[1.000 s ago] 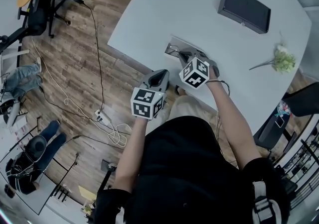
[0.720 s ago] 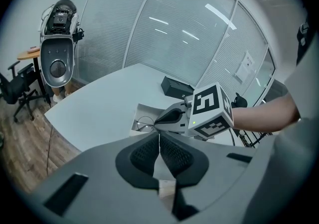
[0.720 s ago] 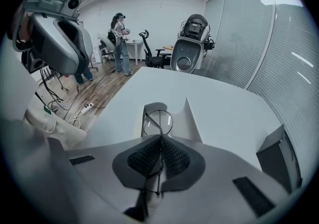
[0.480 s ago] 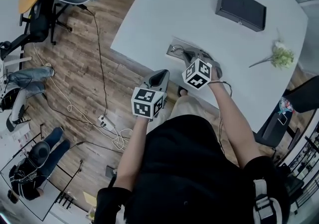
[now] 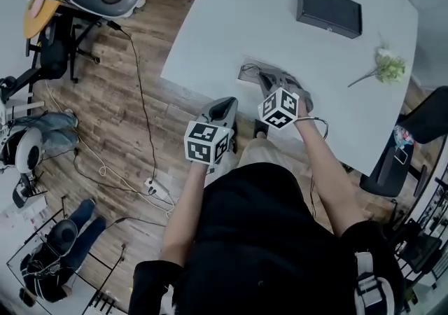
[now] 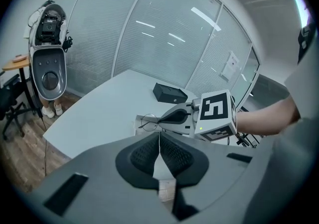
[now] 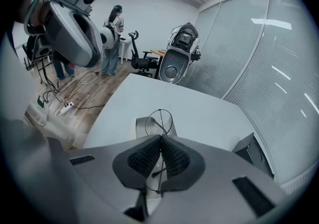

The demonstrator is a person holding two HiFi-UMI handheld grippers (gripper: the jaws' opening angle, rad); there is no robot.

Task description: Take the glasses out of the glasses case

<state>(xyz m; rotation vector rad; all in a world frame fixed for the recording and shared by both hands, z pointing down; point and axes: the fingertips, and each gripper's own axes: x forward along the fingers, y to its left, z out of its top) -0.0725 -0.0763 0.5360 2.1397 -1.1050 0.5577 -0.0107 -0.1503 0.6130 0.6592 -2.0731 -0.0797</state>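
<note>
Right claw is pinching the thin wire glasses. Its 2 pads are clamped on the frame, with 1 round lens poking out past the tips and the rest trailing back between the pads. The glasses hang right over the grey case at the near edge of the table, and look just clear of it. Left claw is pressed together with nothing in it, off to the side near the table edge. The black box sits well apart.
</note>
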